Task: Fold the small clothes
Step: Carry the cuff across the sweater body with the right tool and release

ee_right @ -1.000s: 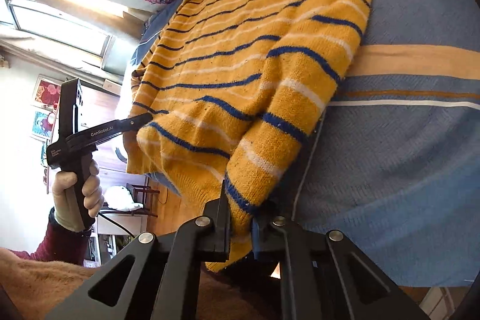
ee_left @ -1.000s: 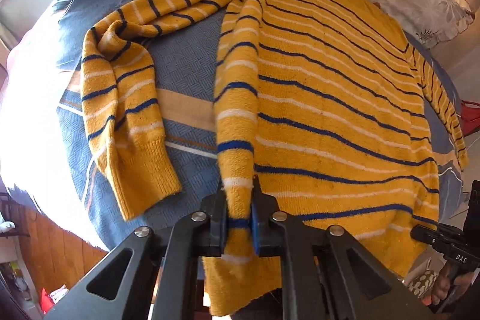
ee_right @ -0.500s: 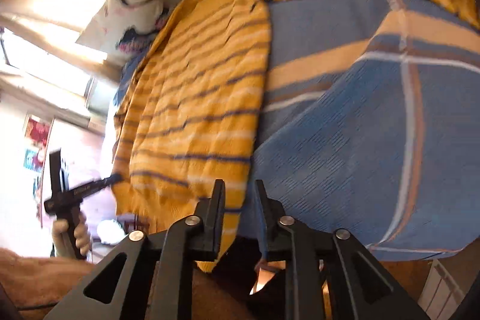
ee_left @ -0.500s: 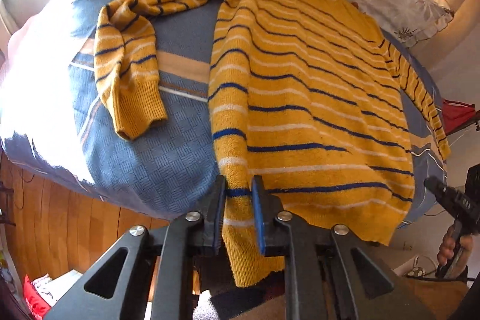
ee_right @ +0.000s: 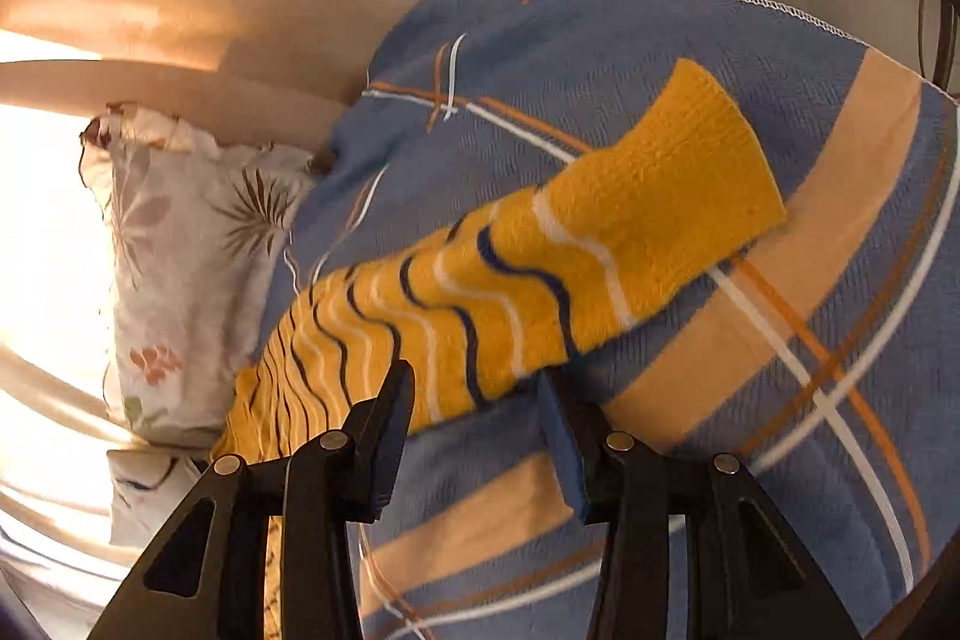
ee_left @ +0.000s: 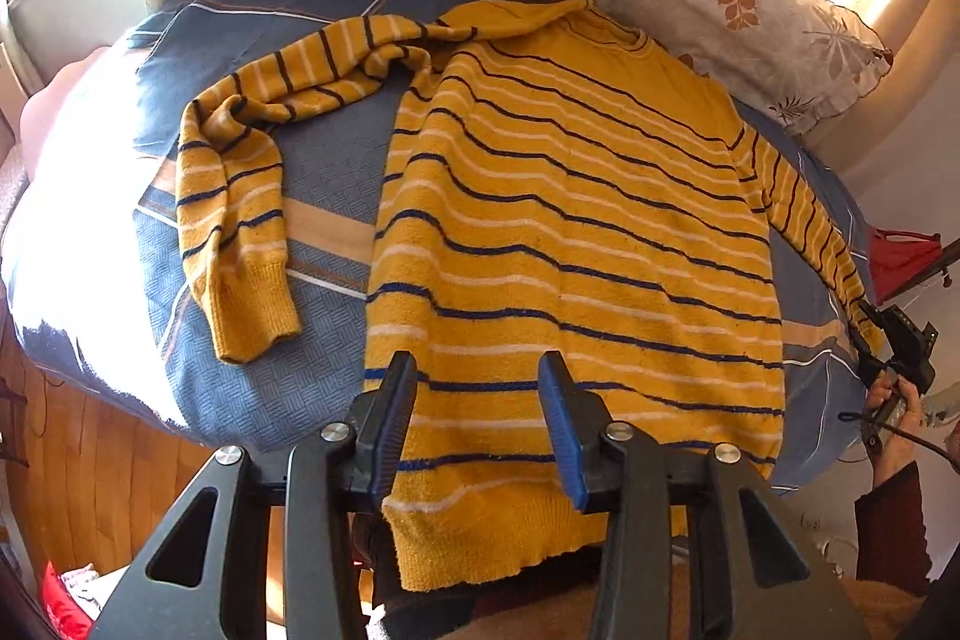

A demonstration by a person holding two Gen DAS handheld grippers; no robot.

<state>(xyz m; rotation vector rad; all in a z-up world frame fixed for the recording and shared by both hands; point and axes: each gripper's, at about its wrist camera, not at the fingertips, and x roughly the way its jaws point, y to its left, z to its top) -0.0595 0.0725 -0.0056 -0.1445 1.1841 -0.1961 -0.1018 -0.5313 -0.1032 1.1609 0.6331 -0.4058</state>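
Yellow striped sweater (ee_left: 576,232) lay flat on the blue bed (ee_left: 324,376); the left claw (ee_left: 477,424) hovered over its near hem, jaws opening, gripping nothing. Right view: its sleeve (ee_right: 540,280) lay beyond the right claw (ee_right: 477,436), also opening, empty.

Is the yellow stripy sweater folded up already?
No, the sweater lies spread flat on the blue blanket, both sleeves out to the sides.

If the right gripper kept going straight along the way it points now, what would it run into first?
Most likely the sweater's sleeve, which lies across the blue bedspread just beyond the right gripper, whose jaws are opening with nothing pressed between them. Depth is hard to judge, so it might touch the bedspread first.
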